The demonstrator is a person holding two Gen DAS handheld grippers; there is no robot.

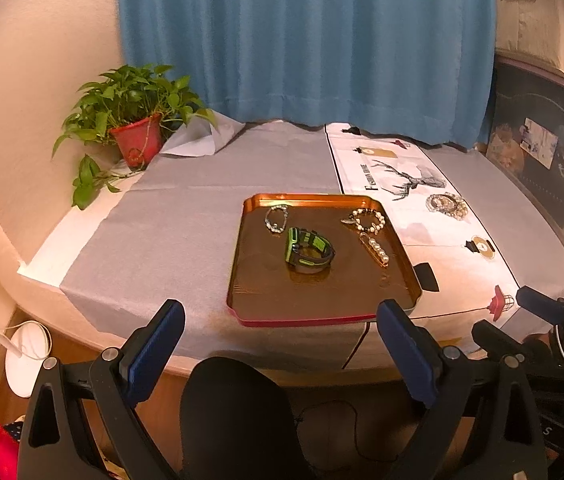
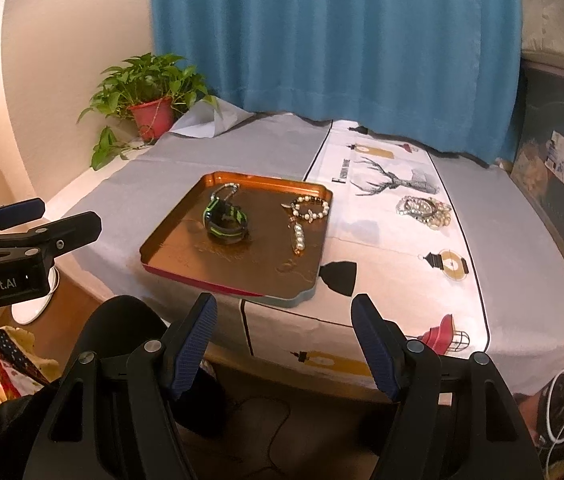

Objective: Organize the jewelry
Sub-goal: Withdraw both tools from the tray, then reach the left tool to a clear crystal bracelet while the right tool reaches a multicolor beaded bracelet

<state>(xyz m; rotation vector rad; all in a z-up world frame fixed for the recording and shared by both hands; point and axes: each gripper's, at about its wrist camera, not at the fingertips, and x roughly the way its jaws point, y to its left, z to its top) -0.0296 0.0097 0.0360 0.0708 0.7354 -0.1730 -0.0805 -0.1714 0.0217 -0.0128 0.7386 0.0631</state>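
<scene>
A copper tray (image 1: 282,292) (image 2: 209,264) lies on the grey cloth near the table's front edge. It holds a green-and-black watch (image 1: 308,250) (image 2: 225,220), a silver bracelet (image 1: 275,218) (image 2: 227,190), a pearl bracelet (image 1: 368,219) (image 2: 310,208) and a pearl pin (image 1: 376,250) (image 2: 298,238). A pile of bead bracelets (image 1: 446,205) (image 2: 426,210) rests on the printed runner right of the tray. My left gripper (image 1: 279,344) (image 2: 63,216) hovers open before the tray's front edge. My right gripper (image 2: 284,344) (image 1: 506,316) is open too, near the tray's front right corner. Both are empty.
A potted plant (image 1: 137,140) (image 2: 151,118) stands at the table's back left corner before a blue curtain (image 1: 306,40). A white runner with a deer print (image 2: 394,184) crosses the table. A dark decorated panel (image 1: 542,168) stands along the right side. A black rounded shape (image 1: 233,412) sits below the front edge.
</scene>
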